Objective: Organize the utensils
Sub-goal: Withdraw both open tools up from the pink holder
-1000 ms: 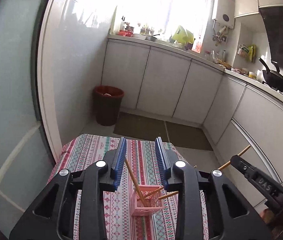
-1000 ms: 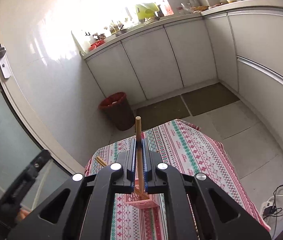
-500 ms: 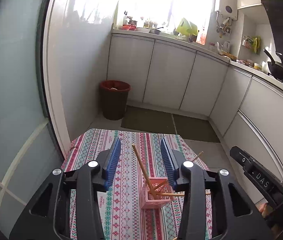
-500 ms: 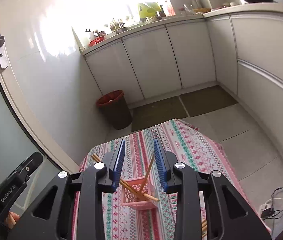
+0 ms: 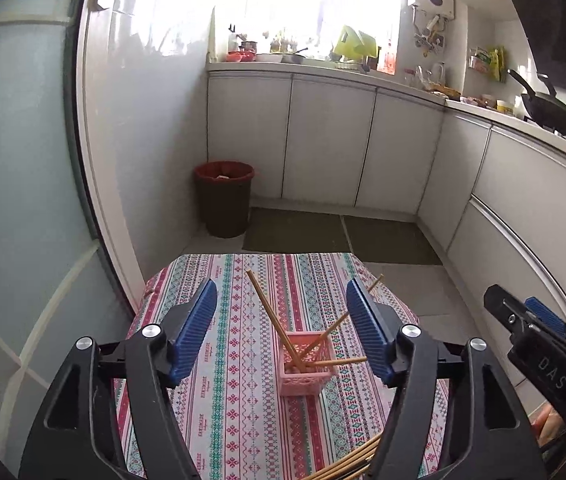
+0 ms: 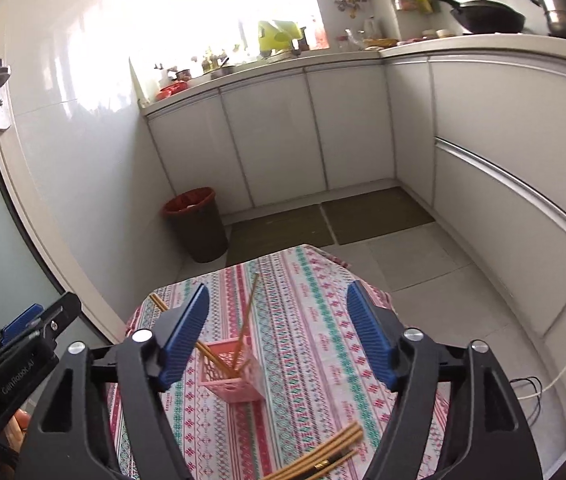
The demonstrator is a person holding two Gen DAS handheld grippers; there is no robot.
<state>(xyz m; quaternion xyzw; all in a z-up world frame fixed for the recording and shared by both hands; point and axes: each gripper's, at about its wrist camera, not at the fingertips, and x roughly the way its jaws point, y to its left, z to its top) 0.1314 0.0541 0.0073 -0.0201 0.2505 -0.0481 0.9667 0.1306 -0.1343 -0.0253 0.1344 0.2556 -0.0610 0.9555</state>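
A small pink basket (image 5: pixel 306 362) stands on the striped tablecloth (image 5: pixel 235 400) and holds several wooden chopsticks (image 5: pixel 269 316) leaning outward. It also shows in the right wrist view (image 6: pixel 232 372) with its chopsticks (image 6: pixel 248 312). A loose bundle of chopsticks (image 6: pixel 319 456) lies on the cloth at the near edge, also in the left wrist view (image 5: pixel 347 462). My left gripper (image 5: pixel 281 330) is wide open and empty, above and behind the basket. My right gripper (image 6: pixel 279 330) is wide open and empty, above the basket.
The small table ends just beyond the basket, with grey floor (image 6: pixel 423 264) past it. A red-rimmed bin (image 5: pixel 225 198) stands by the white cabinets (image 5: pixel 323 140). A glass door (image 5: pixel 23 200) is at the left. The other gripper (image 5: pixel 539 356) shows at the right edge.
My right gripper opened and let its chopstick drop into the pink basket. Both grippers opened wider and drew back and up from the basket.
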